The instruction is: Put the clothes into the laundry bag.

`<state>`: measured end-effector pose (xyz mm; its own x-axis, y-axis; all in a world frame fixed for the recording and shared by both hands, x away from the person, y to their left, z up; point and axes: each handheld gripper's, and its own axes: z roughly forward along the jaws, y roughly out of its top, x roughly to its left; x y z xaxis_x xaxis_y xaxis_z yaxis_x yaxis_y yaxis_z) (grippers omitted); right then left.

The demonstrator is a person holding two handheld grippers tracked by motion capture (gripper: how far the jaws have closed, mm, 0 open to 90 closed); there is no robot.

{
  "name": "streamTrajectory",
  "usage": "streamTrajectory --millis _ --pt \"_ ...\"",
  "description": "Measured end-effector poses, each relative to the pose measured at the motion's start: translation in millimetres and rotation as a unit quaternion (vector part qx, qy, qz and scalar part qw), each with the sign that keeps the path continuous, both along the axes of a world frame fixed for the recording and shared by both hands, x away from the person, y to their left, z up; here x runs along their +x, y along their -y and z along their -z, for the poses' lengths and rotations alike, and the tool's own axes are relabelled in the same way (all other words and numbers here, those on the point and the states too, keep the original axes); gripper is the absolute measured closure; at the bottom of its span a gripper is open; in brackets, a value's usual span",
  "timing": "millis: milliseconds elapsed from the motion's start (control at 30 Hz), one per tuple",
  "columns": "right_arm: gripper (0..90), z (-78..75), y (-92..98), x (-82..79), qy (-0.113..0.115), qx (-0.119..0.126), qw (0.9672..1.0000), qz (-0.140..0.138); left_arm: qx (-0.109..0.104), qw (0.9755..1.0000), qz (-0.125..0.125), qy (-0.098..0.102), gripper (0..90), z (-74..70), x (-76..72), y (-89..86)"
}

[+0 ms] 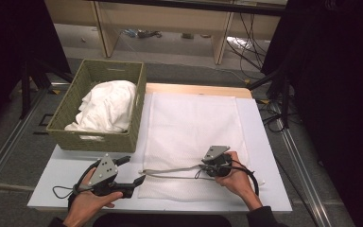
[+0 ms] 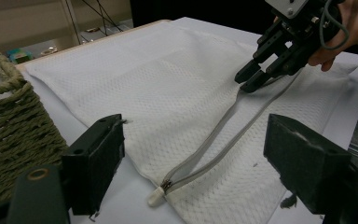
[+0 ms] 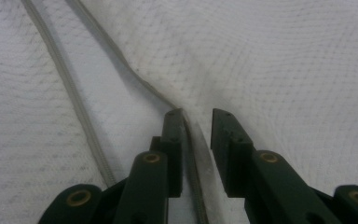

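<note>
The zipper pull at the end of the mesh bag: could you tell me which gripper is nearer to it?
Left. The left gripper sits open just short of the zipper pull; the right gripper straddles the zipper's upper edge far along the mesh bag.

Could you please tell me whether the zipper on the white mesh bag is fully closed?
No, the grey zipper of the white mesh bag lies open, its two tapes spread apart from the slider.
</note>
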<state>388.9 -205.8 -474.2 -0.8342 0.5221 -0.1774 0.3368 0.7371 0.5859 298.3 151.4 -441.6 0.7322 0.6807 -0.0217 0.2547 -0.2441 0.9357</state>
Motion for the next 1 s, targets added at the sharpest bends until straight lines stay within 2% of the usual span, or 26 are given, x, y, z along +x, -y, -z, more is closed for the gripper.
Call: streamTrajectory --millis 200,233,267,300,333,367,433,467,500,567,600,667,733,767,800,833,900,933,1000 --pt "67.2 0.7 -2.7 5.5 -0.006 -0.015 0.9998 0.011 0.006 1.0 0.002 0.003 20.6 -0.1 0.1 -0.2" --pt "66.1 1.6 -2.3 7.6 -0.003 -0.008 0.9999 0.007 0.008 1.0 0.002 0.003 20.5 -0.1 0.1 -0.2" --pt "64.7 2.1 -1.7 9.5 -0.008 -0.001 0.9999 0.013 0.005 1.0 0.003 0.004 20.6 0.5 0.6 0.1" --pt "64.3 1.1 -0.8 11.3 -0.03 0.009 0.9992 0.024 0.008 1.0 0.0 0.003 20.6 0.4 0.5 0.2" --pt "65.1 1.0 1.4 14.4 -0.037 0.014 0.9988 0.027 0.007 1.0 0.0 0.004 20.7 0.6 0.9 0.3" --pt "70.5 1.7 1.6 14.5 -0.048 0.025 0.9981 0.03 0.006 1.0 0.0 0.004 20.9 0.6 1.1 0.2" --pt "79.3 1.6 1.2 15.2 -0.062 0.028 0.9975 0.019 0.006 1.0 0.0 0.005 21.3 0.7 1.3 -0.1" --pt "83.8 1.9 1.0 17.2 -0.058 0.027 0.998 0.003 0.006 1.0 0.0 0.005 21.5 0.7 1.3 -0.1" --pt "86.1 1.4 -0.4 16.7 -0.059 0.025 0.9979 0.005 0.006 1.0 0.001 0.005 21.6 0.7 1.6 -0.1" --pt "89.3 -0.6 -3.9 15.8 -0.053 0.008 0.9985 -0.001 0.005 1.0 0.0 0.002 21.7 0.0 1.7 -0.5" --pt "89.4 -1.7 -5.3 15.7 -0.044 -0.004 0.999 -0.008 -0.001 1.0 -0.001 -0.001 21.7 -0.3 2.0 -0.5" --pt "89.4 -4.8 -7.6 13.4 -0.033 -0.011 0.9994 -0.005 0.001 1.0 -0.008 -0.004 22.0 -2.4 2.2 -0.9" --pt "89.4 -7.7 -9.0 11.8 -0.012 -0.017 0.9997 -0.009 0.0 0.9999 -0.013 -0.01 22.3 -3.0 2.9 0.5" --pt "89.4 -10.8 -9.6 11.2 -0.008 -0.014 0.9998 -0.008 0.0 0.9999 -0.013 -0.01 22.5 -3.0 2.9 0.5" --pt "89.4 -14.6 -10.1 10.0 -0.004 -0.009 0.9999 -0.002 0.013 0.9998 -0.015 -0.009 22.5 -5.4 5.8 -0.7" --pt "89.4 -15.8 -10.0 11.3 0.017 -0.009 0.9997 -0.014 0.009 0.9997 -0.02 -0.011 22.5 -6.9 7.1 -1.6" --pt "89.5 -21.3 -10.2 10.0 0.03 -0.001 0.9995 -0.011 0.003 0.9994 -0.031 -0.013 22.5 -12.9 9.3 -4.4" --pt "89.5 -23.6 -11.2 7.1 0.022 0.008 0.9997 0.0 -0.001 0.9991 -0.04 -0.016 22.5 -17.2 10.3 -6.5" --pt "89.5 -27.7 -11.4 10.2 0.043 0.003 0.9989 -0.019 -0.017 0.998 -0.055 -0.027 22.9 -26.9 13.7 -11.6"
